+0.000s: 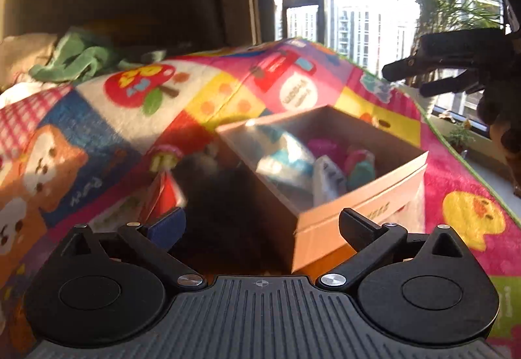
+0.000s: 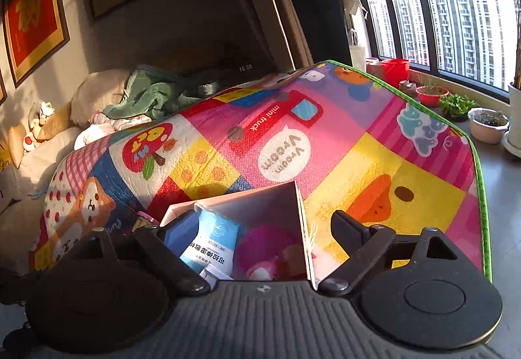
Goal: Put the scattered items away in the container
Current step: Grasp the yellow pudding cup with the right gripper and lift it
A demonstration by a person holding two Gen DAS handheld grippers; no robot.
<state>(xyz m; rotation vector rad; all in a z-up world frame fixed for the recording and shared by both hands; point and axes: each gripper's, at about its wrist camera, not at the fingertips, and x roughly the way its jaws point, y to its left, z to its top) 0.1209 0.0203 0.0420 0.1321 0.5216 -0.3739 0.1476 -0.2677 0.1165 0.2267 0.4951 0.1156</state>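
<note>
A cardboard box (image 1: 364,206) sits on a colourful play mat (image 1: 97,131). It holds a blue-and-white packet (image 1: 286,160), pink soft items (image 1: 325,147) and other bits. My left gripper (image 1: 260,222) is open and empty, just in front of the box's near left corner. A red-and-white packet (image 1: 162,193) and a dark blurred thing (image 1: 208,170) lie on the mat left of the box. My right gripper (image 2: 260,228) is open and empty above the box (image 2: 302,228), over the blue-and-white packet (image 2: 211,248) and pink items (image 2: 260,248). It also shows in the left wrist view (image 1: 423,79), raised at the right.
A green cloth (image 2: 156,95) and pillows (image 2: 97,89) lie on a sofa behind the mat. Plant pots (image 2: 456,105) and a red bucket (image 2: 395,69) stand on the window ledge to the right. The mat's green edge (image 2: 482,196) runs along the right.
</note>
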